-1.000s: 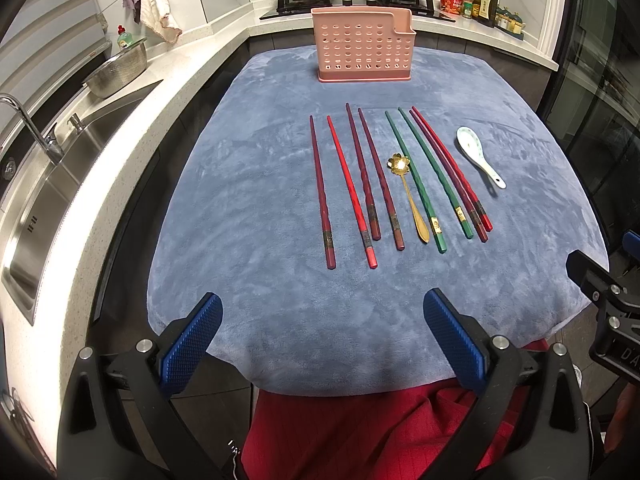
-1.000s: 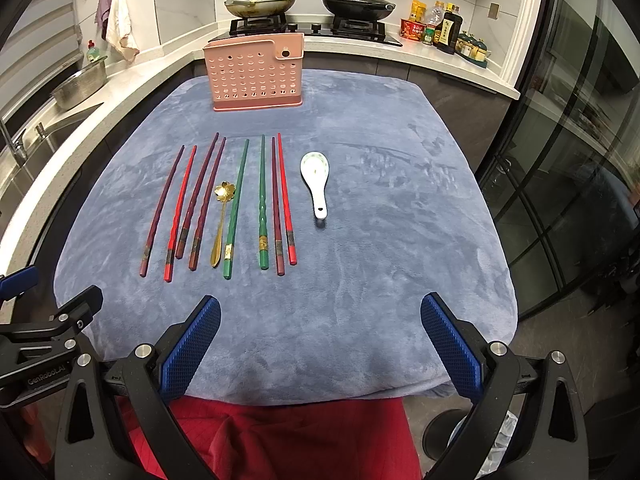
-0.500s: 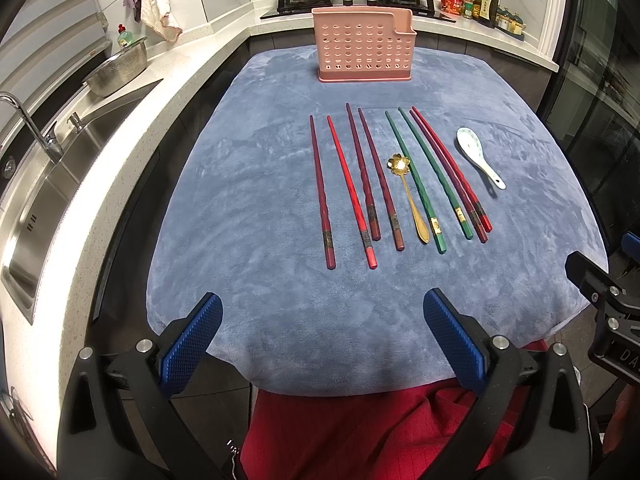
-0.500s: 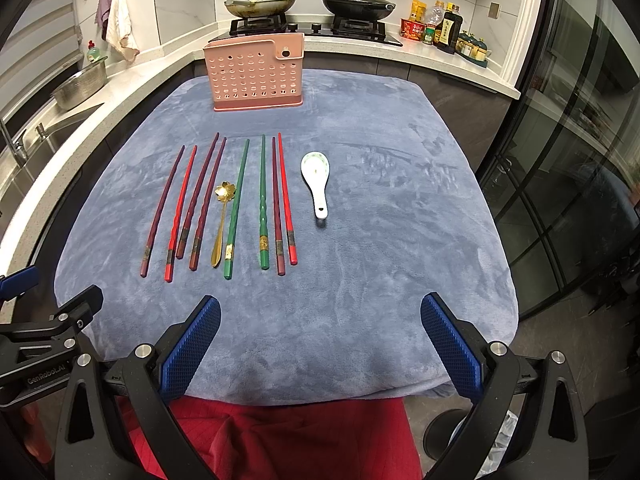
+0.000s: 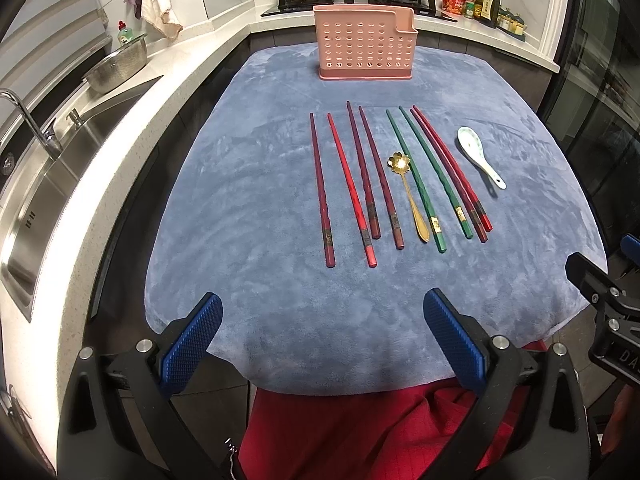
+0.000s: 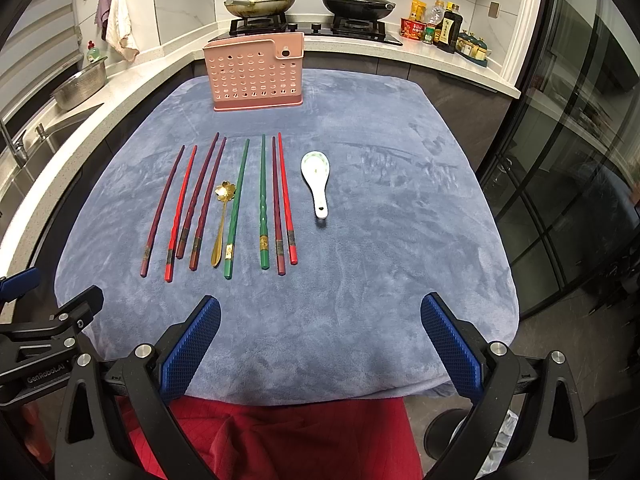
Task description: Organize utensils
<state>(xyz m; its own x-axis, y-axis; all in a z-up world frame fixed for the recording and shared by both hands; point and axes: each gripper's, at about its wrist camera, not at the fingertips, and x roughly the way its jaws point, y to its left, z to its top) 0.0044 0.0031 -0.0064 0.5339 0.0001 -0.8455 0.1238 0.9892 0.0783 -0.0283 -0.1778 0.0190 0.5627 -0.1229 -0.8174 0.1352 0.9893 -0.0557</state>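
Nothing has moved since a second ago: my left gripper and right gripper still hover spread wide, empty, over the near tabletop edge. Chopsticks and both spoons lie in a row before the pink holder.

You're holding the left gripper low and level, jaws spread wide, blue pads gripping nothing; you're holding the right gripper beside it the same way, jaws wide apart, pads bare, both pointing forward
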